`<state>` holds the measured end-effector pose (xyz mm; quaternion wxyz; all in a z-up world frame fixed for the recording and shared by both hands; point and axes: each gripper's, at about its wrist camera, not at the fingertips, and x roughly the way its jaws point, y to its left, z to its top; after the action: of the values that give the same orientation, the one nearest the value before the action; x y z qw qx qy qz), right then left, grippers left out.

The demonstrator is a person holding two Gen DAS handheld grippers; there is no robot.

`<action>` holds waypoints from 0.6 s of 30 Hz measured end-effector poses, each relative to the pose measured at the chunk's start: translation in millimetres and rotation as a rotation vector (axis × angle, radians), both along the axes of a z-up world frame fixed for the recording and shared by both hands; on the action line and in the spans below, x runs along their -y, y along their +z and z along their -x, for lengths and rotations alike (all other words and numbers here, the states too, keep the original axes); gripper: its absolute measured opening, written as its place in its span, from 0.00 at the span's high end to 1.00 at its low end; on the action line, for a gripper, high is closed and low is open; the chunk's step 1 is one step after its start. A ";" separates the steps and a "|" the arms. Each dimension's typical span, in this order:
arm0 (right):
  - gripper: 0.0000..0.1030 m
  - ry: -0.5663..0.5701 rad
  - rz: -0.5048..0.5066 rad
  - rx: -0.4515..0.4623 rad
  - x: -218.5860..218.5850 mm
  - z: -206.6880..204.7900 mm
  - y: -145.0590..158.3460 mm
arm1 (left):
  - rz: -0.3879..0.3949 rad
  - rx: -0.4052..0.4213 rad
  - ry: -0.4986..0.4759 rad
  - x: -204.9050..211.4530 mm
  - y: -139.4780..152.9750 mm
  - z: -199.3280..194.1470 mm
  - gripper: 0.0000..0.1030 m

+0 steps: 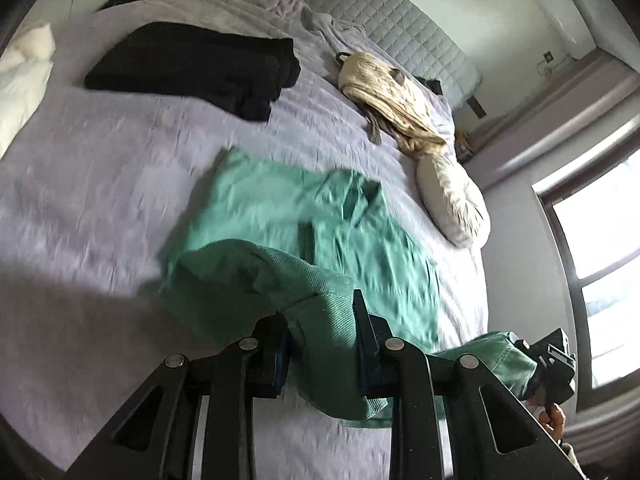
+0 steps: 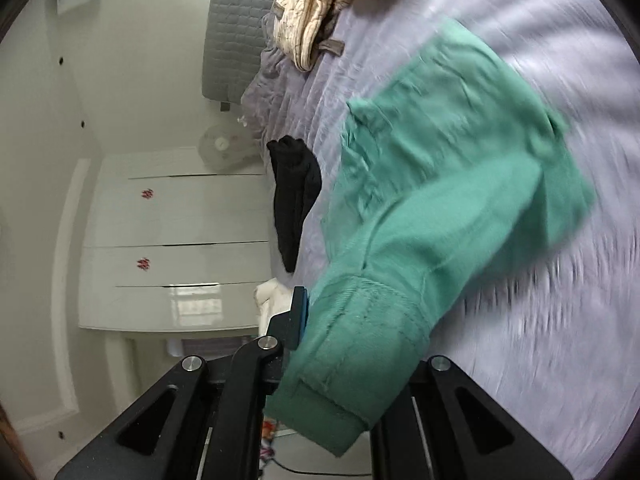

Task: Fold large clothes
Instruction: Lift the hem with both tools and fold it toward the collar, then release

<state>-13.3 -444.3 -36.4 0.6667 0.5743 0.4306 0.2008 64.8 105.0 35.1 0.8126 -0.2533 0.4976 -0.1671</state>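
A green garment (image 1: 288,216) lies partly spread on the lilac bed (image 1: 100,168). My left gripper (image 1: 320,320) is shut on a bunched green edge of it, lifted above the bed. The right gripper shows in the left wrist view (image 1: 548,360) at the lower right, holding another green edge. In the right wrist view my right gripper (image 2: 352,320) is shut on the garment's thick hem (image 2: 360,340), which drapes over and hides the right finger. The rest of the green garment (image 2: 448,152) trails onto the bed (image 2: 540,320). Both views are motion-blurred.
A folded black garment (image 1: 200,68) lies further up the bed, also seen in the right wrist view (image 2: 294,196). A cream striped garment (image 1: 388,96) and a pale pillow (image 1: 452,200) lie near the padded headboard (image 1: 380,16). White wardrobe doors (image 2: 172,248) stand beside the bed. A window (image 1: 600,264) is at right.
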 end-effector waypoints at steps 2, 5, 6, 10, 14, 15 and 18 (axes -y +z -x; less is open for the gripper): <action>0.91 -0.004 0.010 -0.005 6.8 -24.9 -1.6 | -0.021 0.006 -0.017 4.7 -3.3 -28.6 0.73; 0.91 -0.022 0.055 -0.023 11.7 -62.7 -12.0 | -0.023 -0.002 -0.040 10.1 -21.8 -81.7 0.73; 0.91 -0.043 0.069 -0.043 12.6 -76.3 -18.1 | -0.020 -0.016 -0.043 12.4 -29.8 -98.8 0.73; 0.91 -0.077 0.104 -0.085 14.8 -111.4 -38.1 | -0.060 -0.056 -0.061 20.7 -67.3 -156.9 0.73; 0.91 -0.085 0.175 -0.134 14.2 -158.8 -64.4 | -0.107 -0.104 -0.085 33.3 -102.9 -192.9 0.73; 0.91 -0.084 0.183 -0.148 13.4 -164.4 -69.1 | -0.119 -0.114 -0.086 35.1 -108.2 -196.3 0.73; 0.88 -0.080 0.201 -0.208 13.1 -183.5 -88.1 | -0.171 -0.143 -0.039 35.5 -118.4 -206.8 0.56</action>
<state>170.1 -457.4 -124.5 0.6801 0.5390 0.4921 0.0691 271.6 69.6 -83.3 0.7904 -0.1847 0.5713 -0.1212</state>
